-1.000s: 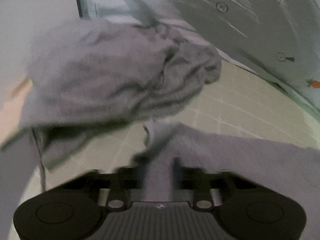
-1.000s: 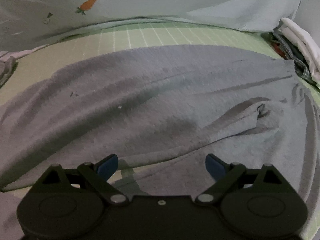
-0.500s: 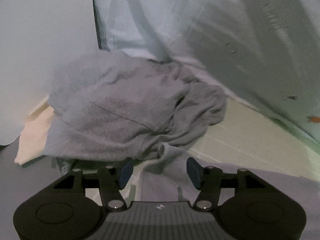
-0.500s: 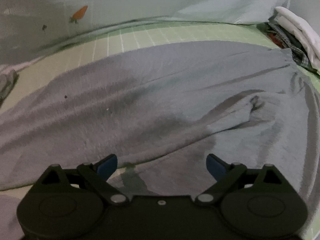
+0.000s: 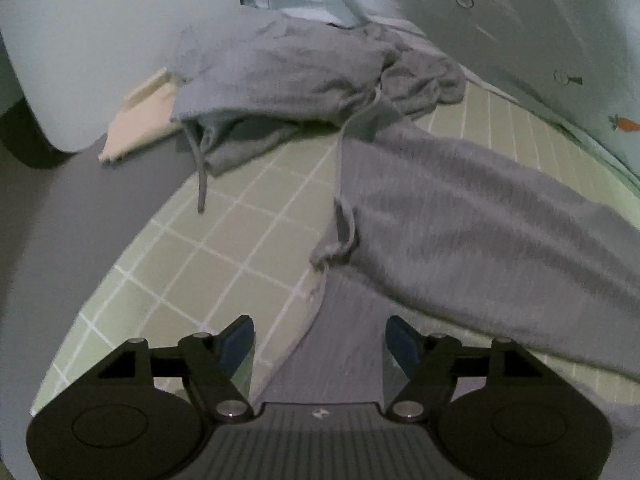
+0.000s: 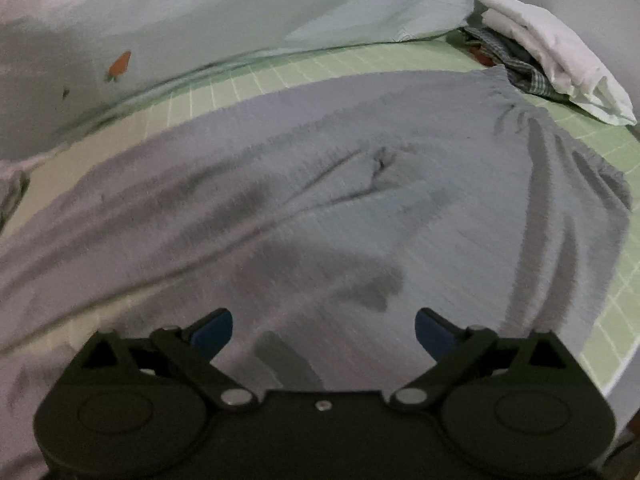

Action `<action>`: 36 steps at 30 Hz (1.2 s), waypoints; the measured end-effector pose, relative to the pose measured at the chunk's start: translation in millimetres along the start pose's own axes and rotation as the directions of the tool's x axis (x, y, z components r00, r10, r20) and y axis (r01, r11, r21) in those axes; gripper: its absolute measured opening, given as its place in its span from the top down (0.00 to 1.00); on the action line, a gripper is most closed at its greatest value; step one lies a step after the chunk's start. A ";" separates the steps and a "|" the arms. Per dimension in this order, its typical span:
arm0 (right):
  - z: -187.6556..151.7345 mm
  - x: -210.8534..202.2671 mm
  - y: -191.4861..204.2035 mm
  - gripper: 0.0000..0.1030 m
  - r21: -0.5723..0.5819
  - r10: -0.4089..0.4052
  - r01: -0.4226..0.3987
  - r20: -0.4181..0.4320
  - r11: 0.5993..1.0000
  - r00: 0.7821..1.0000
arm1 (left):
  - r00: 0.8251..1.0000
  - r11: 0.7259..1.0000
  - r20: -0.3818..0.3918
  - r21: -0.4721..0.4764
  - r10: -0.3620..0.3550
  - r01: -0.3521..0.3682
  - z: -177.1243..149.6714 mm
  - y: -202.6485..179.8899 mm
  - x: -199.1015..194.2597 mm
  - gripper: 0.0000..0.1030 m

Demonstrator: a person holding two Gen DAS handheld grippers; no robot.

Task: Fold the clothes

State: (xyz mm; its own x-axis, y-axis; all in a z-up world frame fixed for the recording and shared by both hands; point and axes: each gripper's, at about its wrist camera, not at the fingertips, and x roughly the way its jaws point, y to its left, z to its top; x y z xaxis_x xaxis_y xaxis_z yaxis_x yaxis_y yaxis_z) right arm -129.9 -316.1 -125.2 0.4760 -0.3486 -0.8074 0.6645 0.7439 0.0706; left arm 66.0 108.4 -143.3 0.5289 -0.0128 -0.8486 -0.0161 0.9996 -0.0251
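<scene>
The grey trousers point(image 6: 320, 184) lay spread across the green checked bed point(image 5: 224, 240), below the carrot-print quilt point(image 6: 240, 12). The left tongs point(image 5: 320, 340) were opening, pads clear of the cloth beneath; the right tongs point(image 6: 324, 332) gaped empty. Laying out looked done; next, each should pinch an edge for folding.

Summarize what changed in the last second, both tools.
Left tool let go of the grey garment it had pinched; its jaws are opening and the cloth now lies on the checked sheet. Right tool stayed open above the same grey cloth.
</scene>
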 end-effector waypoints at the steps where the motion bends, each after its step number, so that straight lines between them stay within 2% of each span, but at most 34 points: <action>1: -4.2 -0.6 -0.8 0.04 -0.014 -0.005 0.005 -0.008 1.000 1.000 | 1.000 1.000 0.016 0.010 0.019 -0.019 -3.8 -1.2 -0.3 0.38; 2: -8.2 -1.2 -1.5 0.04 -0.027 -0.010 0.010 -0.015 1.000 1.000 | 0.999 0.999 0.032 0.023 0.041 -0.042 -7.2 -3.1 -0.4 0.57; 3: -11.8 -2.4 -1.6 0.04 -0.034 -0.012 0.011 -0.021 0.999 1.000 | 0.997 0.997 0.046 0.041 0.066 -0.068 -9.0 -5.5 -0.6 0.88; 4: -14.7 -4.9 -3.1 0.04 -0.039 -0.012 0.011 -0.021 0.999 1.000 | 0.996 0.997 0.056 0.042 0.069 -0.071 -9.9 -4.8 -2.1 0.97; 9: -23.0 -17.3 -11.6 0.04 -0.067 -0.009 0.008 -0.024 0.998 1.000 | 0.989 0.992 0.084 -0.005 0.125 -0.125 -4.8 15.1 -3.2 0.98; 13: -23.6 -24.3 -31.3 0.04 -0.021 0.011 -0.012 -0.032 1.000 0.999 | 0.987 0.985 0.075 -0.110 0.141 -0.132 4.6 35.0 -11.9 0.98; 14: -23.6 -25.6 -37.0 0.04 -0.004 0.017 -0.018 -0.036 1.000 0.999 | 0.984 0.983 0.083 -0.113 0.155 -0.145 4.4 34.7 -17.6 0.97; 16: -23.8 -27.1 -50.2 0.04 0.034 0.034 -0.033 -0.039 0.999 0.999 | 0.983 0.984 0.097 -0.096 0.156 -0.147 1.9 30.9 -28.9 0.86; 17: -23.9 -27.9 -58.5 0.02 0.061 0.044 -0.042 -0.036 0.997 0.998 | 0.985 0.986 0.097 -0.101 0.140 -0.130 -1.0 29.0 -34.7 0.67; 18: -23.7 -28.2 -67.5 0.01 0.093 0.053 -0.050 -0.032 0.994 0.998 | 0.988 0.988 0.099 -0.107 0.119 -0.108 -4.6 27.1 -40.8 0.52; 21: -23.7 -26.0 -98.9 0.01 0.216 0.089 -0.083 -0.019 0.973 0.996 | 0.995 0.989 0.097 -0.145 0.007 0.007 -21.6 19.6 -60.4 0.33; 23: -24.4 -21.3 -126.2 0.01 0.331 0.111 -0.101 -0.011 0.938 0.994 | 0.994 0.981 0.085 -0.175 -0.067 0.081 -35.7 13.7 -69.6 0.24; 24: -25.8 -18.1 -141.7 0.01 0.394 0.124 -0.112 -0.007 0.912 0.992 | 0.992 0.975 0.078 -0.192 -0.102 0.115 -43.2 10.6 -73.7 0.21; 29: -34.3 -1.8 -215.6 0.00 0.640 0.190 -0.163 0.027 0.751 0.981 | 0.971 0.929 0.038 -0.281 -0.238 0.239 -80.5 -13.9 -91.9 0.19; 32: -31.8 7.4 -248.5 0.00 0.697 0.230 -0.210 0.067 0.685 0.971 | 0.967 0.919 0.024 -0.306 -0.253 0.248 -97.1 -35.3 -102.5 0.18; 36: -21.6 23.4 -283.0 0.00 0.742 0.272 -0.262 0.111 0.618 0.956 | 0.972 0.928 0.007 -0.297 -0.235 0.227 -112.9 -58.8 -118.4 0.17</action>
State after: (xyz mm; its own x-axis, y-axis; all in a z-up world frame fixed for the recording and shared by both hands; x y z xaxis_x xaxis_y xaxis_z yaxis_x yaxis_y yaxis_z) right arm -319.3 -522.5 -176.7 0.6996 -0.1942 -0.6876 0.7131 0.1280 0.6893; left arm -91.5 48.1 -101.0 0.5239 -0.2474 -0.8151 -0.1468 0.9163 -0.3725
